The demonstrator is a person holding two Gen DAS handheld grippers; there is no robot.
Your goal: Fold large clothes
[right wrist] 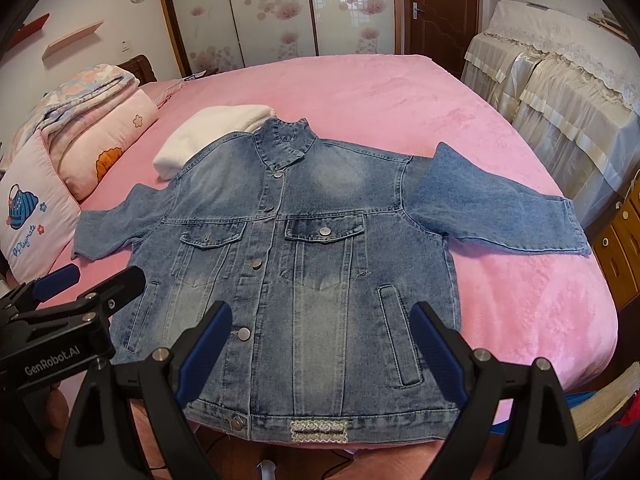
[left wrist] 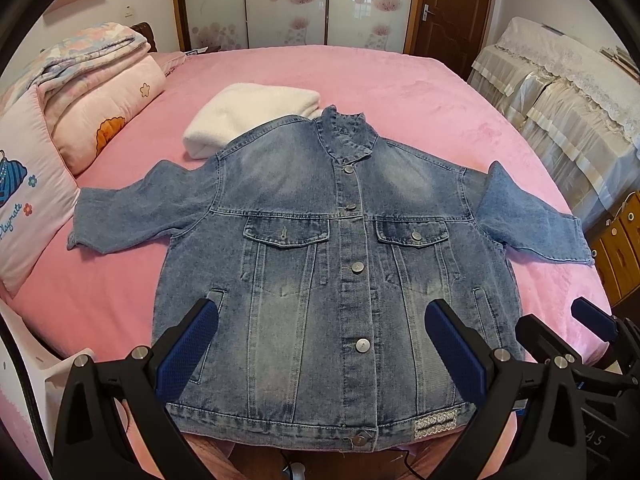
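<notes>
A blue denim jacket (left wrist: pixel 320 248) lies flat, front up and buttoned, on the pink bed (left wrist: pixel 420 92), collar far, hem at the near edge, both sleeves spread out sideways. It also shows in the right wrist view (right wrist: pixel 312 248). My left gripper (left wrist: pixel 320 344) is open and empty, held above the jacket's lower part near the hem. My right gripper (right wrist: pixel 320 344) is open and empty, above the jacket's lower right half. The right gripper shows at the right edge of the left wrist view (left wrist: pixel 568 332); the left gripper shows at the left edge of the right wrist view (right wrist: pixel 88 280).
A folded white fleece garment (left wrist: pixel 248 120) lies behind the jacket's left shoulder. Folded quilts and pillows (left wrist: pixel 92 92) are stacked at the bed's left side. Covered furniture (left wrist: pixel 560 92) and a wooden cabinet (left wrist: pixel 620 248) stand to the right. A wardrobe and a door are behind.
</notes>
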